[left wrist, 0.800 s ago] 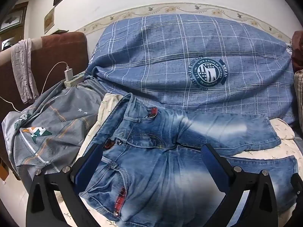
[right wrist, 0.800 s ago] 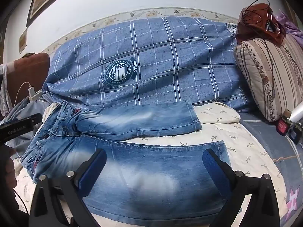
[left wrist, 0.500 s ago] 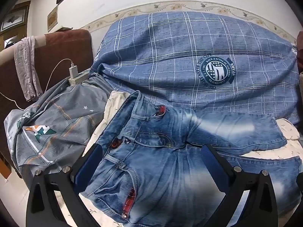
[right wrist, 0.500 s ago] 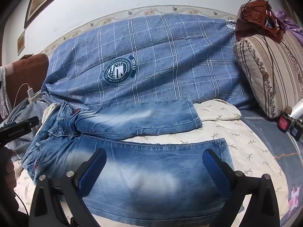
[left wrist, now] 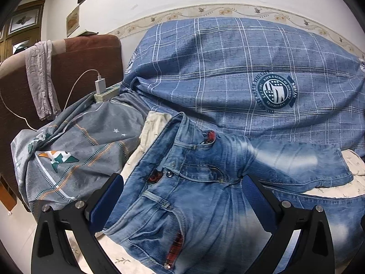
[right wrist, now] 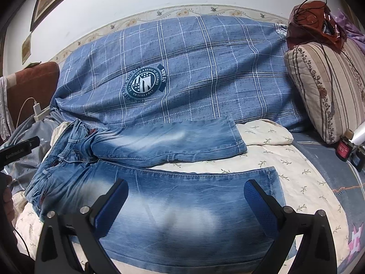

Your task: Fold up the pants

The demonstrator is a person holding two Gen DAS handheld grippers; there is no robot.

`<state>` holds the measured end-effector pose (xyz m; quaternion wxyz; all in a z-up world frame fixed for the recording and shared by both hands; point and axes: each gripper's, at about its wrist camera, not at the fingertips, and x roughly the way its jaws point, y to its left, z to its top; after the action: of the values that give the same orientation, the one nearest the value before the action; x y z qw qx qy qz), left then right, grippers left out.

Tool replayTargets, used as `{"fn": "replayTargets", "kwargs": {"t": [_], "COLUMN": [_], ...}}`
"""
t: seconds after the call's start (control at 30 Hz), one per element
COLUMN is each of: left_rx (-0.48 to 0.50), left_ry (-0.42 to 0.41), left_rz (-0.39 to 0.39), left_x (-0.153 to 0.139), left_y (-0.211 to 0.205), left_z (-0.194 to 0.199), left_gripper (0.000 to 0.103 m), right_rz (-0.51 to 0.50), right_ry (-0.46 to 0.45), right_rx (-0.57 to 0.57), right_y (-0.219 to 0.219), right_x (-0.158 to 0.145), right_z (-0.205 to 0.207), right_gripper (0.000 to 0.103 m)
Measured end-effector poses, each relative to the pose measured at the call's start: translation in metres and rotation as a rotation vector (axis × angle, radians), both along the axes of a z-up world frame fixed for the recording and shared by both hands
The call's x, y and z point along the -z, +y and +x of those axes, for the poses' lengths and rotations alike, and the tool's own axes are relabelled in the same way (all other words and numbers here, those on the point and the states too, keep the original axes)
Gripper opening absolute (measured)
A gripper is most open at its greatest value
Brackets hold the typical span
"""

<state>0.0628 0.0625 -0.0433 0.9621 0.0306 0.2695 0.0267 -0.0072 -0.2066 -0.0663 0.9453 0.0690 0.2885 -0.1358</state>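
A pair of faded blue jeans (left wrist: 205,194) lies spread on a cream floral sheet, waistband to the left, both legs running right. In the right wrist view the jeans (right wrist: 178,207) show whole, the far leg (right wrist: 171,143) and near leg apart. My left gripper (left wrist: 182,196) is open and empty, hovering over the waistband and front pocket. My right gripper (right wrist: 184,203) is open and empty above the near leg, its right finger near the hem. The left gripper's body (right wrist: 16,153) shows at the left edge of the right wrist view.
A blue checked quilt (right wrist: 182,68) is bunched behind the jeans against the wall. A grey patterned blanket (left wrist: 75,150) lies left, with a charger and power strip (left wrist: 102,89) by a brown headboard. A striped pillow (right wrist: 330,86) and small bottles (right wrist: 346,146) are at the right.
The left gripper has shifted left and nearer, so the waistband now sits more to the right in its view. The right gripper has barely moved. Both stay open.
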Motion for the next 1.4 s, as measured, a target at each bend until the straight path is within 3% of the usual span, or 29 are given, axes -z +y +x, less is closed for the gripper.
{"fn": "replayTargets", "kwargs": {"t": [0.33,0.73,0.9,1.13,1.4], "left_rx": [-0.033,-0.063,-0.036,0.021,0.021], "left_ry": [-0.001,0.000,0.054,0.212,0.321], "left_rz": [0.002,0.000,-0.019,-0.076,-0.140], "left_x": [0.001,0.003,0.010,0.035,0.040], "left_y": [0.018,0.034,0.034,0.029,0.043], "left_z": [0.005,0.009,0.017,0.043,0.111], "left_gripper": [0.103,0.103,0.103,0.103,0.103], "right_rz": [-0.024,-0.036,-0.015,0.041,0.143], "right_ry": [0.070,0.043,0.054,0.069,0.126], "right_rx": [-0.018,-0.035,-0.032,0.043,0.092], "right_y": [0.006,0.016,0.013,-0.039,-0.129], "right_x": [0.004,0.009,0.010,0.008,0.011], "right_z": [0.007,0.015,0.017,0.033,0.106], "right_gripper": [0.102,0.102,0.102,0.102,0.102]}}
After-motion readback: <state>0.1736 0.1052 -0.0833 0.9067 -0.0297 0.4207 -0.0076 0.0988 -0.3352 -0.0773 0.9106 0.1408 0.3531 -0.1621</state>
